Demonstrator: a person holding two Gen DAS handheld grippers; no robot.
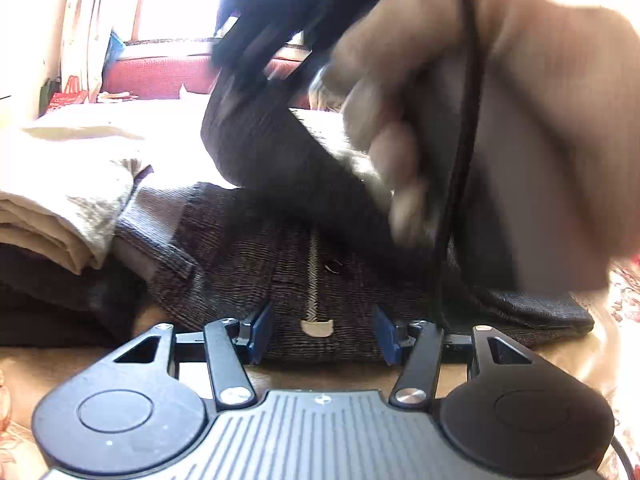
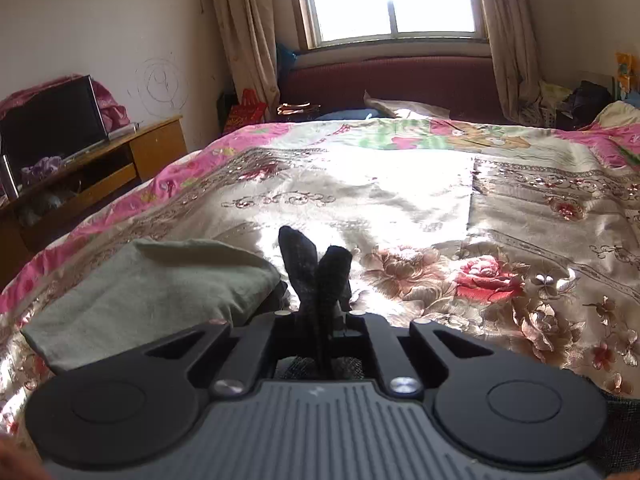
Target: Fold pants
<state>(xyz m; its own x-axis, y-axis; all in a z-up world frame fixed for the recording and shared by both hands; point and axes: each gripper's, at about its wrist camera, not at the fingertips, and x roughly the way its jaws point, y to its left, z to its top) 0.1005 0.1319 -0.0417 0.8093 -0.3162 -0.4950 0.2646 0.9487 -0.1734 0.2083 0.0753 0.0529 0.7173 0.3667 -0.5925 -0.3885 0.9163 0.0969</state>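
While the right gripper (image 2: 320, 312) pinches two hem ends of the dark pants (image 1: 320, 248) above the bed (image 2: 400, 184), the left gripper (image 1: 322, 334) gapes at the near waistband; soft, limp cloth, best held by edges.

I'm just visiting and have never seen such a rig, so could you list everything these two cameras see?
Dark pants: one, dark brown weave, on the bed before the left claw; part lifted.
Folded clothes: one stack, beige over dark, left of the pants.
Bedspread: one, floral cream and pink, covering the bed.
Green cloth: one, pale green, on the bed's left.
Television: one, black, on a wooden cabinet at left.
Window: one, bright, with beige curtains.
Hand: one, blurred, gripping the right tool.
Left claw: one, black, open above the waistband.
Right claw: one, black, shut on dark fabric.
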